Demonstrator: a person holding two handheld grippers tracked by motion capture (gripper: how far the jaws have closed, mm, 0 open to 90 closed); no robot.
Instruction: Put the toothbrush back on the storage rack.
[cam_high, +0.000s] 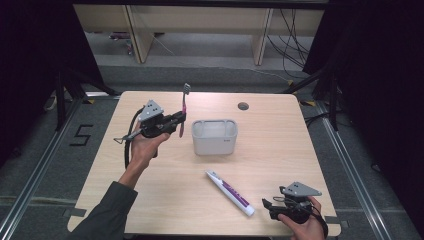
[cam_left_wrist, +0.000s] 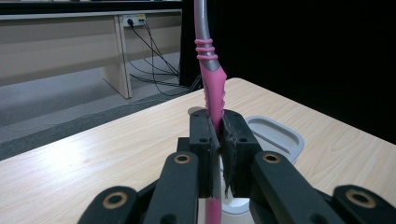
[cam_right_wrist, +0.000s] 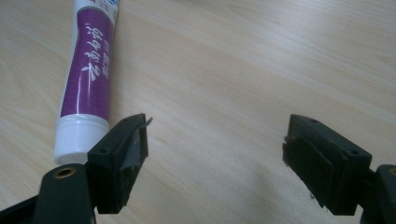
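A pink and grey toothbrush stands upright in my left gripper, whose jaws are shut on its pink handle. The brush hangs above the table, left of a white open holder box. The box's rim shows just beyond the jaws in the left gripper view. A white and purple toothpaste tube lies flat in front of the box. My right gripper rests near the table's front right edge, open and empty, with the tube's cap just left of its left jaw.
The wooden table has a round cable hole at its back. Wooden desk legs and loose cables stand on the floor beyond it. Dark curtains hang on both sides.
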